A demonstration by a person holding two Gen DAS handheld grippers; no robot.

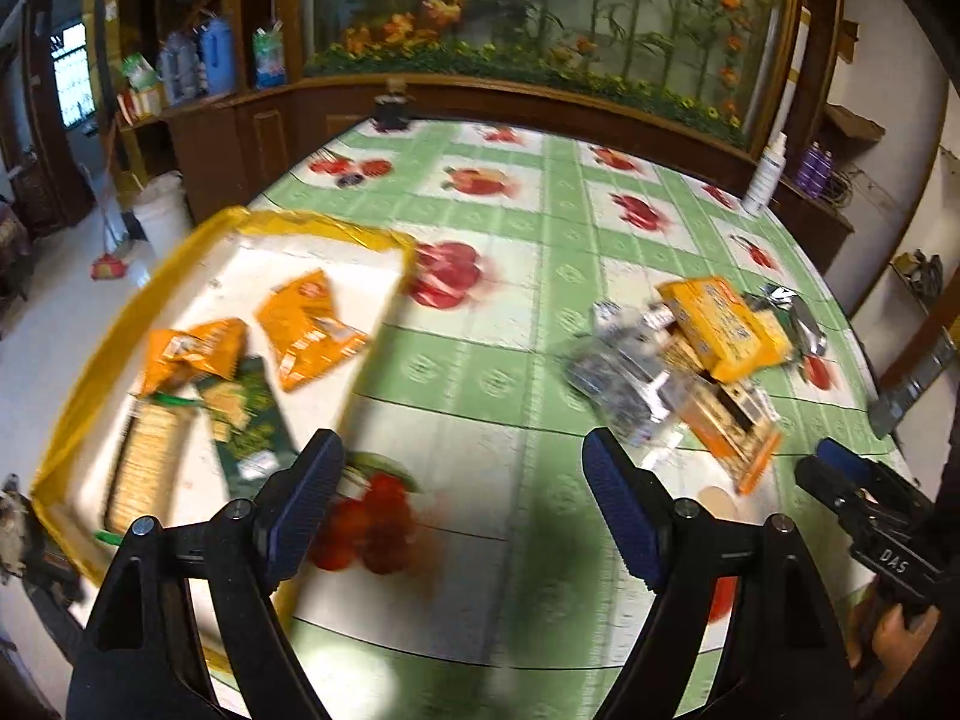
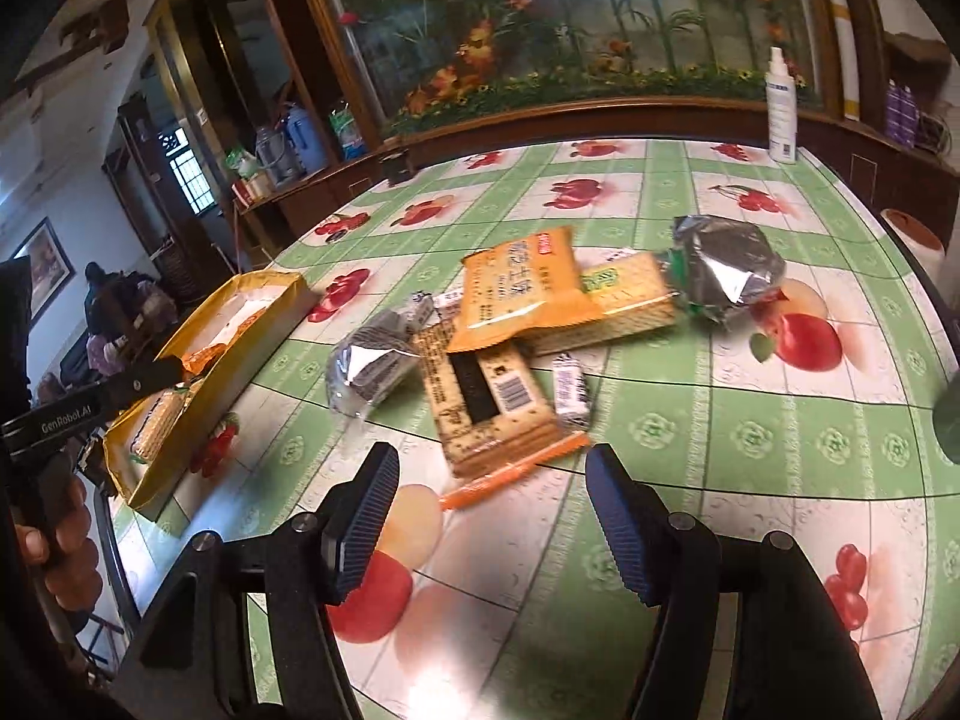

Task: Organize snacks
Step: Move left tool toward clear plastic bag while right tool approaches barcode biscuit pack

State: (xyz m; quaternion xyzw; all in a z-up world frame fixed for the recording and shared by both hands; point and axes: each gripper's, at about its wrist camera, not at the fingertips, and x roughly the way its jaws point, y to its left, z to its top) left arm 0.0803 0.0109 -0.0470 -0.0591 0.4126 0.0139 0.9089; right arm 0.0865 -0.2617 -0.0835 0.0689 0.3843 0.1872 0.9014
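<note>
- The tray (image 1: 78, 396) holds some snacks, so it is where snacks go.
- The pile (image 2: 510, 324) waits on the worktop (image 2: 750, 450), right of the tray.
- Left tongs (image 1: 462, 510) and right tongs (image 2: 489, 516) are wide open and empty, ready to grab.

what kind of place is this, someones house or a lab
Most likely a lived-in home, a dining or living area. The table wears a fruit-print tablecloth, a wooden cabinet with a floral glass panel stands behind it, and household bottles crowd a side shelf.
</note>
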